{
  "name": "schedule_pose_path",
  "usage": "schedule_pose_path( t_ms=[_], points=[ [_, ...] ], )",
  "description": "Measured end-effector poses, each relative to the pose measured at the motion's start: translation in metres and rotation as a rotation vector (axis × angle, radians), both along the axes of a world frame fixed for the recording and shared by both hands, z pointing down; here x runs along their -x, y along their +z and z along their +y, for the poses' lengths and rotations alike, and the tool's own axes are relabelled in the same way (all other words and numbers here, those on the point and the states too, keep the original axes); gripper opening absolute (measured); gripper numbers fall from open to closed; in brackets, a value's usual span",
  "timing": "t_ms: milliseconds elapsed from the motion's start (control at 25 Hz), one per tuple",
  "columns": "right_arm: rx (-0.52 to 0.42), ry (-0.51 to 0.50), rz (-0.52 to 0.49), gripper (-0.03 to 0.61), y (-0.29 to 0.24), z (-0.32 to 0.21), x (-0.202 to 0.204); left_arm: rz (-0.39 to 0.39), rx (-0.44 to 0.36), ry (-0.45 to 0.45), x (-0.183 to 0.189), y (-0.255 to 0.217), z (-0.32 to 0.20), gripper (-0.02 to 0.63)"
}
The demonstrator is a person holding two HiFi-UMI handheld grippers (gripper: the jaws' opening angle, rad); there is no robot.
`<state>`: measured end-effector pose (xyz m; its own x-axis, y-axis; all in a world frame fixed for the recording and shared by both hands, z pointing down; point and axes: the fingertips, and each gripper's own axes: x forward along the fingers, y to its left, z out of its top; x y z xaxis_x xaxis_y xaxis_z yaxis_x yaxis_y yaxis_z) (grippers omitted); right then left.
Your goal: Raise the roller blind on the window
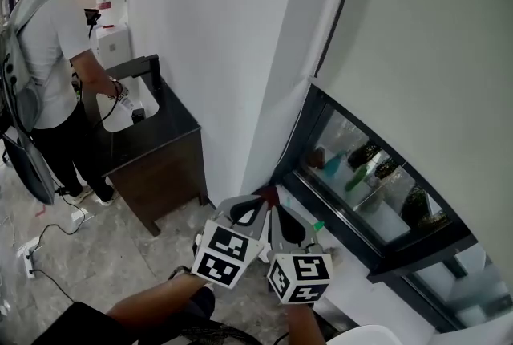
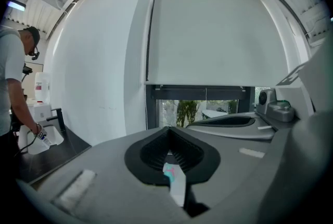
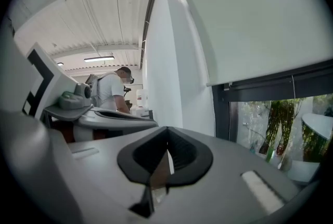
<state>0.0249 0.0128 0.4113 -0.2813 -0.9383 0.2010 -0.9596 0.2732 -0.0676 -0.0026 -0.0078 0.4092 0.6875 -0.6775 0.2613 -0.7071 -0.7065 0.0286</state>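
Reach toward the window; blind not yet touched.
Roller blind [image 1: 425, 38] covers most of the window [image 1: 377, 191], leaving bare glass below; left hand-held gripper [image 2: 167, 134] and right hand-held gripper [image 3: 166, 137] are both closed and empty, side by side, short of it; the next move probably means opening one jaw pair onto the blind's bottom bar or cord.

The roller blind [image 2: 208, 30] is a plain off-white sheet, hanging flat and lowered over most of the window [image 2: 200, 108] (a dark-framed one). Its bottom rail [image 2: 200, 84] sits level, leaving a low strip of glass bare. A thin cord [image 2: 206, 94] hangs from the rail.
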Motion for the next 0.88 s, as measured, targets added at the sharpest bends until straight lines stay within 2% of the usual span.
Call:
schedule_pose_path(
  t_ms=[520, 720, 880],
  points=[
    [0.002, 0.049, -0.023, -0.005, -0.011, -0.133, -0.007, 0.044, -0.010, 0.102, -0.006, -0.013, -0.130, 0.005],
    [-0.012, 0.048, -0.010, -0.005, -0.024, -0.170, -0.007, 0.090, -0.007, 0.178, -0.011, -0.025, -0.162, 0.005],
    [-0.040, 0.053, 0.000, -0.005, -0.041, -0.196, -0.016, 0.110, -0.023, 0.189, -0.012, -0.039, -0.183, 0.005]
  ],
)
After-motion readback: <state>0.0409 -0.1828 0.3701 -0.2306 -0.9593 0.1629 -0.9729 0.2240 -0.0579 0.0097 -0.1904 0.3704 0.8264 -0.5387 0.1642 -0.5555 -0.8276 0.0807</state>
